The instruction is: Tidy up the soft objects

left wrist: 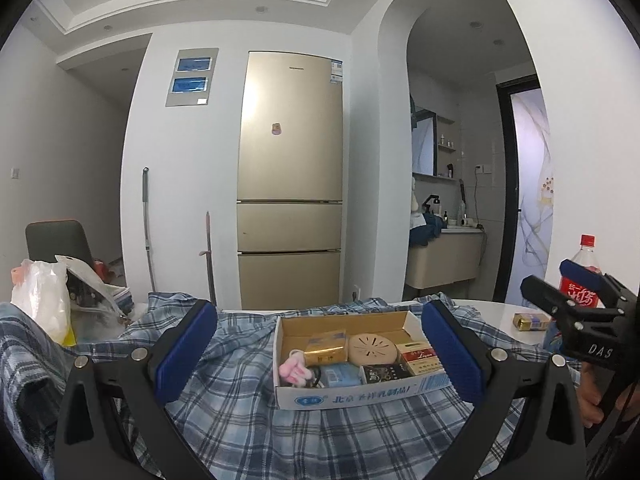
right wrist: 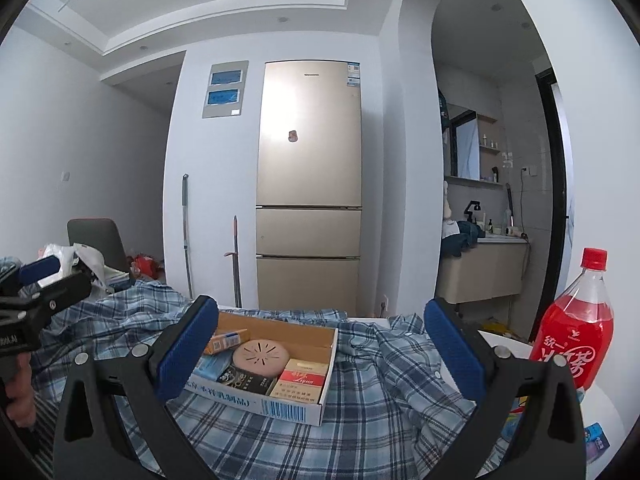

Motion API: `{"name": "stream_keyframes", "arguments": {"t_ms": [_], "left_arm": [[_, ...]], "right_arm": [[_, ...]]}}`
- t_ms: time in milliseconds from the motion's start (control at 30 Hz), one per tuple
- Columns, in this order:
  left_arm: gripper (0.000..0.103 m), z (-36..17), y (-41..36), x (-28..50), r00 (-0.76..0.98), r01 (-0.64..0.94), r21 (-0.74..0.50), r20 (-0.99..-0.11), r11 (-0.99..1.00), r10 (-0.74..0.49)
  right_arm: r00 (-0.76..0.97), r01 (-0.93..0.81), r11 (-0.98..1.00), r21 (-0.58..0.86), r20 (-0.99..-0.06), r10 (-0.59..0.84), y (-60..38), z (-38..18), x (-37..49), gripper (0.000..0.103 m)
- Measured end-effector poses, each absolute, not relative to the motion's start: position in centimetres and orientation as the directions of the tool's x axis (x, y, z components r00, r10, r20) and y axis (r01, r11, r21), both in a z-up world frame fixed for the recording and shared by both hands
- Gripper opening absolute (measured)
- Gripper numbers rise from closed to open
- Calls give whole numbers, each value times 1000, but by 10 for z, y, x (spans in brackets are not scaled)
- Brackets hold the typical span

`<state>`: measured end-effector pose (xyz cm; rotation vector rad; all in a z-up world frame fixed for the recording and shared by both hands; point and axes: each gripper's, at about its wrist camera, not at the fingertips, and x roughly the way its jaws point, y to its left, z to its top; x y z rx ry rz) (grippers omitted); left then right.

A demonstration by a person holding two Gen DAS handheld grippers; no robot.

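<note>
A blue plaid shirt [left wrist: 248, 392] lies spread over the white table; it also shows in the right wrist view [right wrist: 380, 408]. An open cardboard box [left wrist: 360, 394] sits on the shirt, holding small packets, a round tan disc and a pink soft toy [left wrist: 294, 372]. The box also shows in the right wrist view [right wrist: 296, 402]. My left gripper [left wrist: 320, 352] is open and empty, hovering before the box. My right gripper [right wrist: 320, 352] is open and empty, with the box between its fingers and to the left. Each gripper shows in the other's view, right [left wrist: 576, 312] and left [right wrist: 44, 284].
A red drink bottle [right wrist: 576, 340] stands on the table at the right, with a small gold packet [left wrist: 532, 322] near it. A white plastic bag [left wrist: 40, 300] and clutter sit at the left. A gold fridge [left wrist: 290, 176] stands behind the table.
</note>
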<state>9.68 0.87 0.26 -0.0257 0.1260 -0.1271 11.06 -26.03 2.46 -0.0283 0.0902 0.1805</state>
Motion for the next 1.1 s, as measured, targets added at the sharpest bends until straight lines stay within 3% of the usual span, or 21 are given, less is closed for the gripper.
{"name": "stream_keyframes", "arguments": {"t_ms": [1100], "left_arm": [[103, -1, 6, 94, 988, 104, -20, -108, 994, -106]], "right_arm": [[977, -192, 981, -28, -99, 188, -261, 19, 109, 103]]}}
